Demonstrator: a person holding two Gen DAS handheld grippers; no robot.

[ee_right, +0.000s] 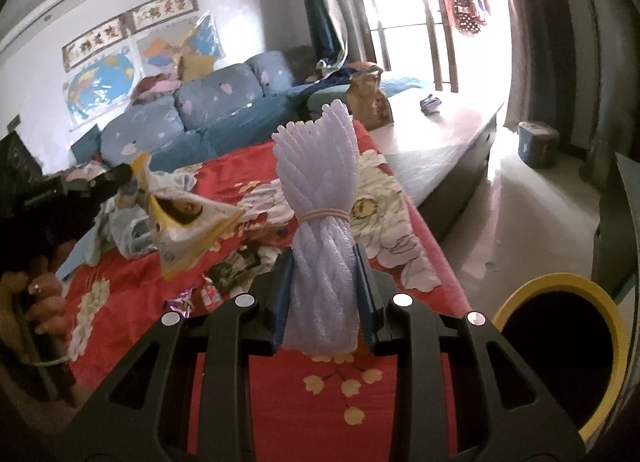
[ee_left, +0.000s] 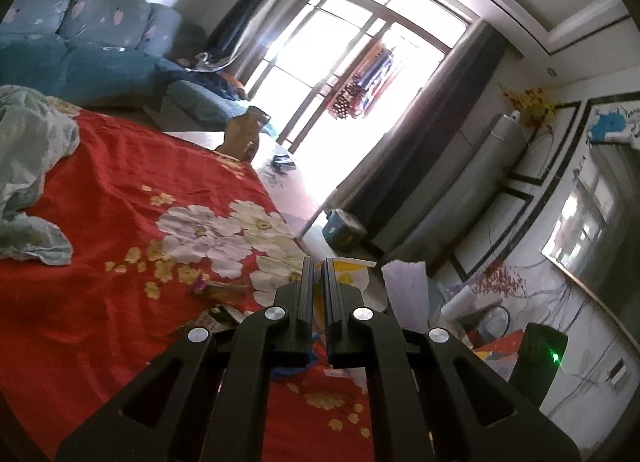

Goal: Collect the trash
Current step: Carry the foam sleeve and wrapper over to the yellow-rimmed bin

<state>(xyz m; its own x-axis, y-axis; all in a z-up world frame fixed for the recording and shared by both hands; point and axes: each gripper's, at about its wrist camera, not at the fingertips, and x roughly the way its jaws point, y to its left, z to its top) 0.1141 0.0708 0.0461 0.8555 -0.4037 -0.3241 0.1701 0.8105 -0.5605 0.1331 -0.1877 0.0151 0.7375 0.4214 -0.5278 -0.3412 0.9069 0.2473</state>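
Both wrist fisheyes close above red bedspread [ee_left: 100,221], facing the window [ee_left: 360,61], sharing both.

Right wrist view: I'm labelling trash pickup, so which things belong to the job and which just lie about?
Job:
- foam net bundle in the right tongs
- snack bag in the left tongs
- yellow-rimmed bin
- wrappers on the red cloth

Lying about:
- sofa
- wall maps
- brown bag

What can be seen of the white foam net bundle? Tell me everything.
The foam net bundle is pale white-lilac, soft ribbed mesh foam, gathered and cinched near its middle by a pinkish rubber band. Its top fans out in finger-like strands. It stands upright, clamped at its lower part between the blue pads of the right gripper, lifted above the red flowered cloth. Nothing else touches it.
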